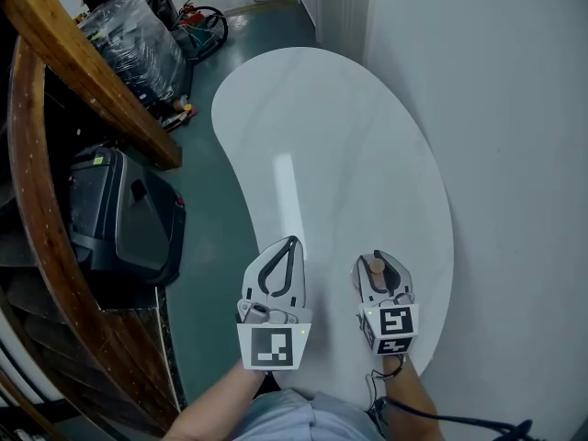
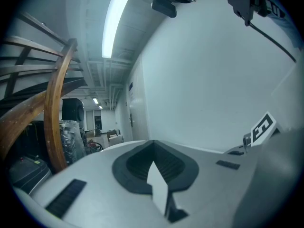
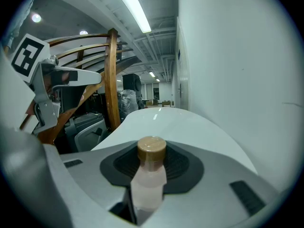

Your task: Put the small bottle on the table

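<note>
Two grippers are showing at the lower middle of the head view, each carrying one cube with a black-and-white square marker. At left, the left gripper (image 1: 292, 243) is hanging over the one white table (image 1: 349, 136), jaws clenched together on nothing. At right, the right gripper (image 1: 378, 261) is grasping the single small bottle (image 1: 377, 266), tan-capped, between partly spread jaws over the table's near end.

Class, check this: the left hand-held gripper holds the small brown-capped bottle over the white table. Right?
Not quite. The right hand-held gripper holds the small bottle over the white table, as the right gripper view shows. The left hand-held gripper is shut and empty.
</note>
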Motion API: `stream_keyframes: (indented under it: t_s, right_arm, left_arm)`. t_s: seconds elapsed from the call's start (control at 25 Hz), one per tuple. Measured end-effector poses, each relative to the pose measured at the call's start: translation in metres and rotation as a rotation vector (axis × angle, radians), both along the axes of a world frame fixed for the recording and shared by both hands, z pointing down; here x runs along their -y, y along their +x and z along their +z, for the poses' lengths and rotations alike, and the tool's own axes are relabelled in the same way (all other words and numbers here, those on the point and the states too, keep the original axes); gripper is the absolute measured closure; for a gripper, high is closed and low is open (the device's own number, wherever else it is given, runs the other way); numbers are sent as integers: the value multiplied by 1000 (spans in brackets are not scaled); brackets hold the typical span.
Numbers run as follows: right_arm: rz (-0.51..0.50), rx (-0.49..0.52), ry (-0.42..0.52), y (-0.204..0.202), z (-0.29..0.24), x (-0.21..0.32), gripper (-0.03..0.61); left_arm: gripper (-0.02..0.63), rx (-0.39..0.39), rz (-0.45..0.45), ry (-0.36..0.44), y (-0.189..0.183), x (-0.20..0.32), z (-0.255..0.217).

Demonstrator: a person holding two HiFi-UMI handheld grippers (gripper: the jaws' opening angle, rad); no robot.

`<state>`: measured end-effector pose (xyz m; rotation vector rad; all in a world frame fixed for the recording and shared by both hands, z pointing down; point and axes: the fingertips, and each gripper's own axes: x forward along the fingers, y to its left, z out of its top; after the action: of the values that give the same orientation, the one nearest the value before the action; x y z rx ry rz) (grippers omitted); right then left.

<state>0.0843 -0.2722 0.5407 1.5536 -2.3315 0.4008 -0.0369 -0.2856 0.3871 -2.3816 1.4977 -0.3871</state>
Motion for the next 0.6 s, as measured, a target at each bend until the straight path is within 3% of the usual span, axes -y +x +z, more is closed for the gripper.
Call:
stream_keyframes:
  t_s: [0.28, 0.52, 0.6]
  right_arm:
    - [2, 4, -11, 1, 8, 1, 463]
    - [2, 5, -23, 1, 17, 0, 463]
    - [1, 4, -23, 2, 18, -1, 462]
  left_arm:
    - [615, 19, 13, -5, 2, 2, 3]
    - [615, -181, -70, -88, -4, 4, 16]
    - [615, -168, -64, -89, -3, 4, 17]
